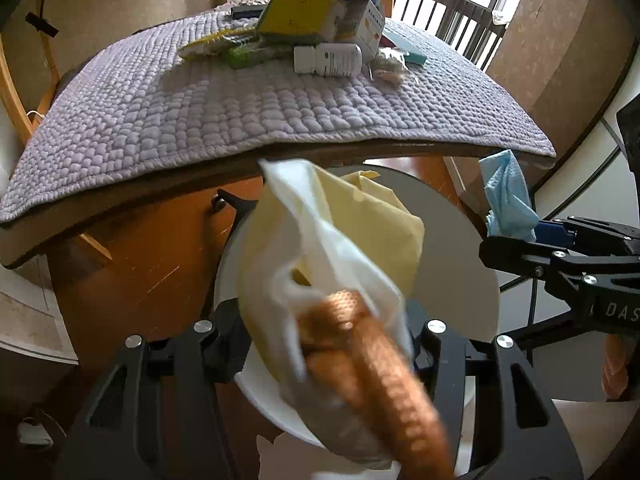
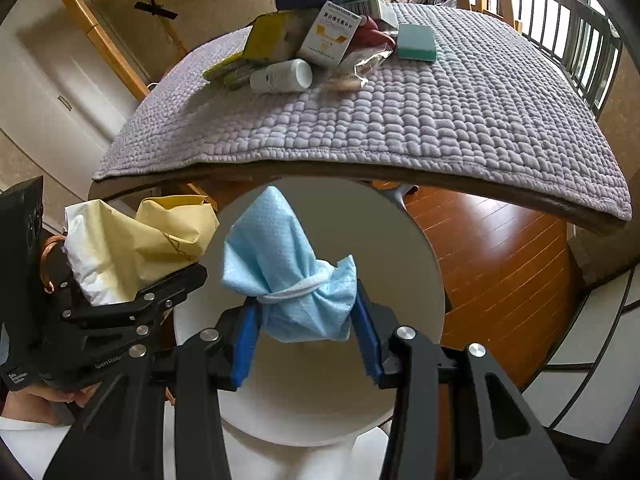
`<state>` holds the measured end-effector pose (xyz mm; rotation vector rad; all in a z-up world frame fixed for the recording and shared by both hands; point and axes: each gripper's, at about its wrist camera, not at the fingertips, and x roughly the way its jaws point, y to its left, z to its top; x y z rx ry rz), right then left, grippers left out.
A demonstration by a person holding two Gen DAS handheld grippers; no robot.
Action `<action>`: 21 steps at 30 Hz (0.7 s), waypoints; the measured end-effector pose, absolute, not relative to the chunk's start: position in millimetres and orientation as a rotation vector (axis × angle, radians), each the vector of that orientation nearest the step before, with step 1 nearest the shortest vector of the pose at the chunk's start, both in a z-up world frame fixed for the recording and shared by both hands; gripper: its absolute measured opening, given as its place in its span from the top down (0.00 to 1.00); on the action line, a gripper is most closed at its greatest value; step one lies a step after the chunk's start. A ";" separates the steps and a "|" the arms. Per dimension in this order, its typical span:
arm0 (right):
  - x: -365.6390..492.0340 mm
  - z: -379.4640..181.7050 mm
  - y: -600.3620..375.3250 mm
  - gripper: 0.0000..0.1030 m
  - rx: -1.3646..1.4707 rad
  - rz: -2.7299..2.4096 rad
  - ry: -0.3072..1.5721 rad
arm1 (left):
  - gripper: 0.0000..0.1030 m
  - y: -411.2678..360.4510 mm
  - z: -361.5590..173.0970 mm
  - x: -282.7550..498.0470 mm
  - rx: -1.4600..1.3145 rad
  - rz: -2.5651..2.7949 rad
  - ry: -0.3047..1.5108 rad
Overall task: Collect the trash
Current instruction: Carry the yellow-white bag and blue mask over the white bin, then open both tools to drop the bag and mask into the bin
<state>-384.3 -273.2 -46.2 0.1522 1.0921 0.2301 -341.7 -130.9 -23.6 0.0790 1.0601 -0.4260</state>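
The left gripper (image 2: 132,280) is closed on a crumpled yellow and white paper bag (image 2: 140,240), with a brown rope handle (image 1: 380,368) hanging close to its camera. The right gripper (image 2: 306,320) is squeezed narrow on a blue cloth (image 2: 288,272) that is tied with a white band. Both pieces of trash hang over the round white bin (image 2: 400,240), which stands on the floor just under the front edge of the table (image 2: 480,192). I think the drop comes next, and a few things could go wrong. The bag sits near the bin's left rim, so it could tip out onto the wood floor if it is let go from there. The rope handle could catch on the gripper and keep the bag from falling. The blue cloth is soft and may stick to a blue finger pad (image 2: 244,344) when the gripper opens. The two grippers are near each other and could bump. Counting now: two grippers, one bag, one blue cloth, one bin. On the purple mat (image 2: 440,120) a pile is left, with one white bottle (image 2: 280,76) lying on its side, one white and orange box (image 2: 330,34), one teal sponge (image 2: 416,42), and more things I cannot count.
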 end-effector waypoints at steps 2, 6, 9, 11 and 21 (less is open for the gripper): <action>-382.5 -48.6 -272.6 0.59 0.153 0.227 1.100 | 0.44 -132.1 -26.5 -341.3 0.085 -0.429 1.066; -378.9 -52.9 -272.0 0.59 0.150 0.220 1.117 | 0.44 -134.0 -32.2 -340.7 0.093 -0.434 1.080; -374.9 -58.6 -270.6 0.59 0.149 0.214 1.134 | 0.44 -135.1 -35.9 -336.6 0.100 -0.434 1.092; -372.0 -62.7 -269.2 0.59 0.150 0.212 1.143 | 0.44 -136.2 -38.5 -334.5 0.104 -0.437 1.101; -364.4 -83.3 -263.2 0.59 0.168 0.206 1.196 | 0.44 -143.7 -57.9 -322.1 0.123 -0.432 1.148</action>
